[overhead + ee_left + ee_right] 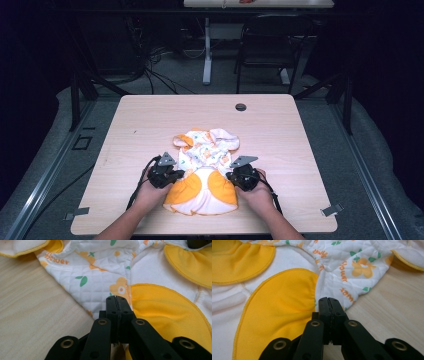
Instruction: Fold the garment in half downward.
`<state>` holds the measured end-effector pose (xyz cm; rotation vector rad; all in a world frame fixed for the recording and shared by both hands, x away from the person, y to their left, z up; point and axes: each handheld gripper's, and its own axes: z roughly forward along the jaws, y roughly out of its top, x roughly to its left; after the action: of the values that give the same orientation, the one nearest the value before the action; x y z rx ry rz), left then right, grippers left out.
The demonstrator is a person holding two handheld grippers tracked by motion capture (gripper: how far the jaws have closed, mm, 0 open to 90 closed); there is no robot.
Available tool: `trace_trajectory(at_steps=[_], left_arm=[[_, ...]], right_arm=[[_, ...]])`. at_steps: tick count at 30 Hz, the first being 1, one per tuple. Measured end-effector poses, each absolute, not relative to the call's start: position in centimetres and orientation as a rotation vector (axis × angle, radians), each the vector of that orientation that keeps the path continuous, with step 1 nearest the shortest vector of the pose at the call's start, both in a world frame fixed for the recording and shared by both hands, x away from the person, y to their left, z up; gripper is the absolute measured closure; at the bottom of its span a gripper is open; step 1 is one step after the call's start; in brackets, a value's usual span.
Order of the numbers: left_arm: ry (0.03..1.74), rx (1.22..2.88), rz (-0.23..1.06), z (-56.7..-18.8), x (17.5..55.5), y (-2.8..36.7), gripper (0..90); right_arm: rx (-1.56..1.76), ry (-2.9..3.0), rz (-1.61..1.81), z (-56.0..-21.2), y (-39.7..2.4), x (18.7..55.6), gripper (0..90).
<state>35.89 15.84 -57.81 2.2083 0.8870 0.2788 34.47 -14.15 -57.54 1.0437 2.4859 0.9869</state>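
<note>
A small baby garment point(205, 170), white quilted cloth with orange flowers and yellow rounded panels, lies flat near the front of the wooden table point(150, 120). My left gripper point(182, 174) sits at its left edge and my right gripper point(229, 176) at its right edge, each held in a hand. In the left gripper view the jaws point(117, 298) are pressed together on the garment point(100, 277), where white cloth meets a yellow panel. The right gripper view shows the same: the jaws point(328, 300) are pinched on the garment's point(287, 302) edge.
A round cable hole point(240, 107) sits near the table's far edge. Beyond the table stand a black chair point(270, 45) and a white table leg point(207, 55), with cables point(150, 65) on the floor. Bare wood point(30, 315) lies beside the garment.
</note>
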Motion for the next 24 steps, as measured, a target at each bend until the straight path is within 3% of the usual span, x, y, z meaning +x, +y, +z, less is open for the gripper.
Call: trace_trajectory(at_steps=[24], left_arm=[[0.860,2.214,0.230,-57.8,32.9,16.7,89.6]], right_arm=[[0.965,2.571,0.989,-57.3,-14.1,32.0,89.4]])
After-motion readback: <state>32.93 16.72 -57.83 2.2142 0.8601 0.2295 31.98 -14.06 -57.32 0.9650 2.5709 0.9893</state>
